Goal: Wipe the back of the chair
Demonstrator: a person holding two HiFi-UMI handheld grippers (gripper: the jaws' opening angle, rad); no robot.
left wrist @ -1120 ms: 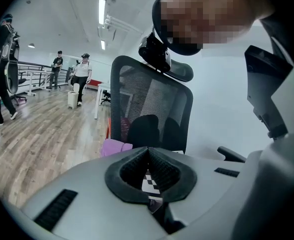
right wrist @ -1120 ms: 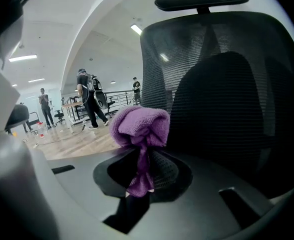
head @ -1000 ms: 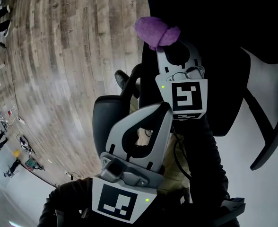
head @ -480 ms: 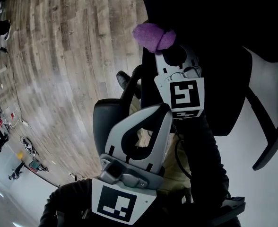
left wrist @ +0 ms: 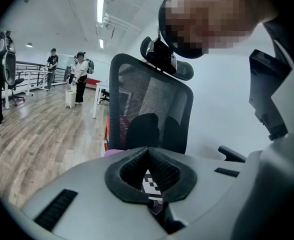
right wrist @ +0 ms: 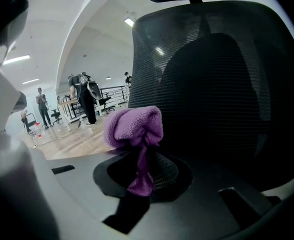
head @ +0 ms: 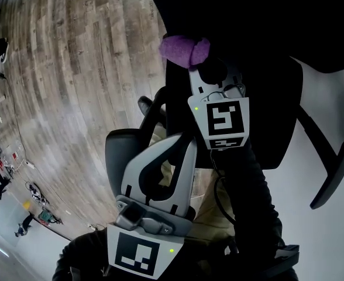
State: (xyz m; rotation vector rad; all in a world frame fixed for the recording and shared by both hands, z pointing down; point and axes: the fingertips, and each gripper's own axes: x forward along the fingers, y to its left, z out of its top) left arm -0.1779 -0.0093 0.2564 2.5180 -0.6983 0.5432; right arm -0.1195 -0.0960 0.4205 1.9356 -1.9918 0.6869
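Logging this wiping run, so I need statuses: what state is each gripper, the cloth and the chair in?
chair back: upright, mesh.
purple cloth: bunched, pinched, near the chair back; contact unclear.
right gripper: shut on purple cloth.
left gripper: fingers together, empty.

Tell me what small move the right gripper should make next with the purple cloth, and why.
Probably ease the right gripper forward until the purple cloth presses on the chair back, then sweep across. Its jaws are clamped on the cloth, which bunches at their tips before the black mesh near its edge; contact can't be confirmed.
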